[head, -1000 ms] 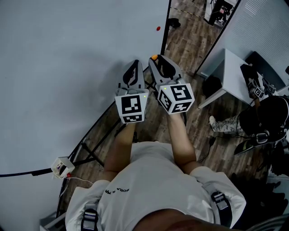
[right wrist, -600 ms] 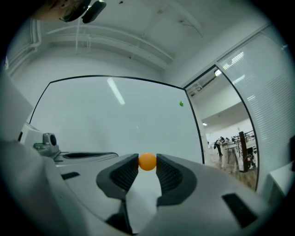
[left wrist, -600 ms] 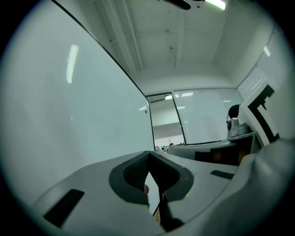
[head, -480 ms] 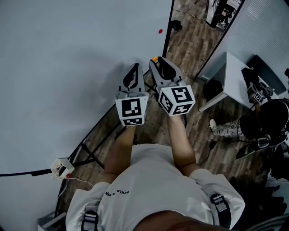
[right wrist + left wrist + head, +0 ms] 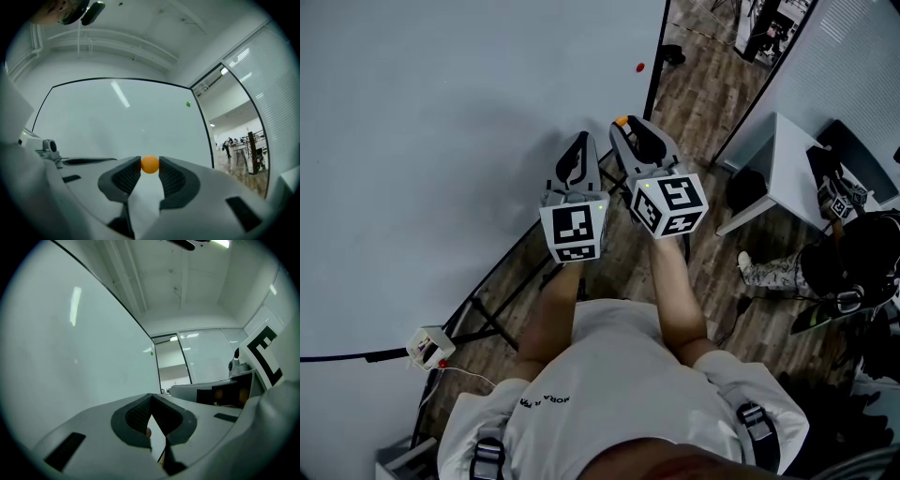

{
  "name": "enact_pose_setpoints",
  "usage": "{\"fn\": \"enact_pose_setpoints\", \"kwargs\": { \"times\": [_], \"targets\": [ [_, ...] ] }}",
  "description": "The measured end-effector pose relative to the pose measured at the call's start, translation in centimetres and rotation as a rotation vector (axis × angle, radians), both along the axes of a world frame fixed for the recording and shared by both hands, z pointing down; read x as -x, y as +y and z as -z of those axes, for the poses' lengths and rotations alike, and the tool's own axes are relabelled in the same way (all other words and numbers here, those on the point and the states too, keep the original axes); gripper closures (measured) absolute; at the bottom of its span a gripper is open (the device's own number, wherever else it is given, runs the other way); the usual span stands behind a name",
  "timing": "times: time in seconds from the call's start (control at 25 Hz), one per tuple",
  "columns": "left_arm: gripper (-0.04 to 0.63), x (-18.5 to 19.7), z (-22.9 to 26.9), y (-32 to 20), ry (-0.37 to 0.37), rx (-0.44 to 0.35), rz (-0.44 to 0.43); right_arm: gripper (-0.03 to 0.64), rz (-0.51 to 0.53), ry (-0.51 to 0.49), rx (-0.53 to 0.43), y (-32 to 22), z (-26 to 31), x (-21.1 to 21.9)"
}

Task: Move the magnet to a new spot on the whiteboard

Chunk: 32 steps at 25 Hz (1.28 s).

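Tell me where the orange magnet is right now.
The orange magnet is pinched between the jaw tips of the right gripper, at the centre of the right gripper view, with the whiteboard directly behind it.

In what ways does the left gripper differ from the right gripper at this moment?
The right gripper's jaws stand apart, clamped on the orange magnet; the left gripper's jaws meet at the tips with nothing between them. In the head view, the right gripper's marker cube is turned cornerwise, while the left gripper's marker cube faces the camera squarely. Both lie side by side, pointing the same way, near the whiteboard.
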<state>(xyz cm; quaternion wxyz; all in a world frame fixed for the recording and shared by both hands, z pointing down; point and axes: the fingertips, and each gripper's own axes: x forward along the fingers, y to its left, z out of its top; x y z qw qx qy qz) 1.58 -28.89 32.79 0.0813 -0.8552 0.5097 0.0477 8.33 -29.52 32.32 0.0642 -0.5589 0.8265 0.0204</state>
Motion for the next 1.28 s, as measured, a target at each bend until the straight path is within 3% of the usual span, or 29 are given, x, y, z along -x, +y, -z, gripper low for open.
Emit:
{"fn": "enact_pose_setpoints", "kwargs": {
  "times": [1.28],
  "targets": [
    [0.594, 0.5, -0.5, -0.9, 0.003, 0.009, 0.02, 0.489, 0.057, 0.019, -0.013, -2.8, 0.9, 1.3]
  ]
}}
